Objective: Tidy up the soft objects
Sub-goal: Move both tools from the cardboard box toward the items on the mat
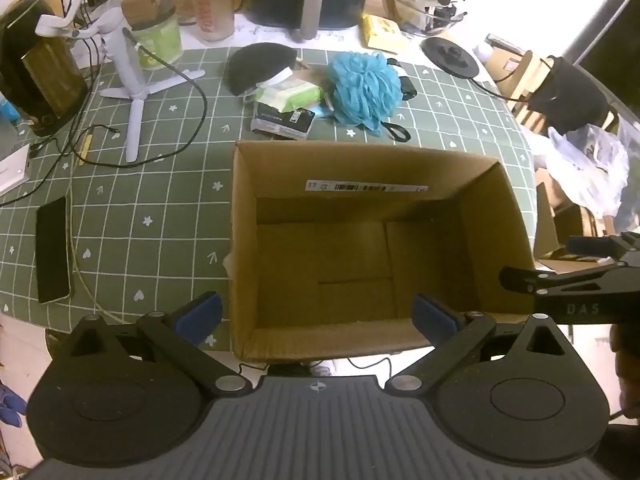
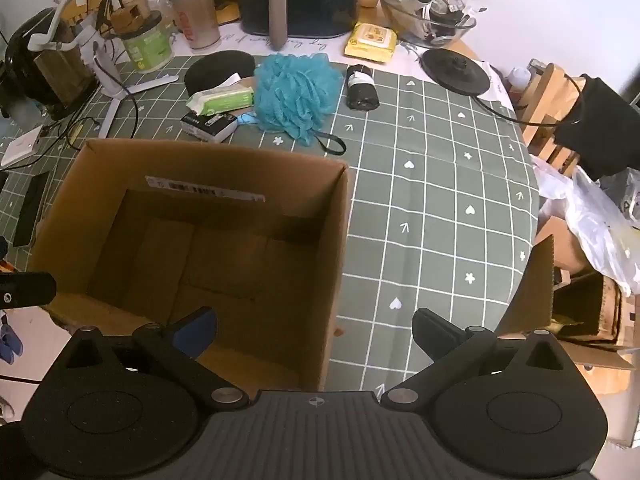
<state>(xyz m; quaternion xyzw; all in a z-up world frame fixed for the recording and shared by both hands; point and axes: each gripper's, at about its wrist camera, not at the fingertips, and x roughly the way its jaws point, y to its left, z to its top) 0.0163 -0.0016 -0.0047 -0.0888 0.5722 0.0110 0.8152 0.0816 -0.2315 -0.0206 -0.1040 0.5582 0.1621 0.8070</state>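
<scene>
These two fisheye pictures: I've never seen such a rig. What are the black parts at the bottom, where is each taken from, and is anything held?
A person holds a two-finger tool in each hand, each with a camera looking along its fingers. One picture is from the left tool, the other from the right tool. Both are open and hold nothing. On the green checked tablecloth stands an empty cardboard box. Beyond it lie a blue bath pouf, a pack of wipes and a black roll, among clutter.

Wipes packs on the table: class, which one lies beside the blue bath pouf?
The green-and-white wipes pack, touching the pouf's left side; the yellow pack sits farther back, by the glass bowl.
</scene>
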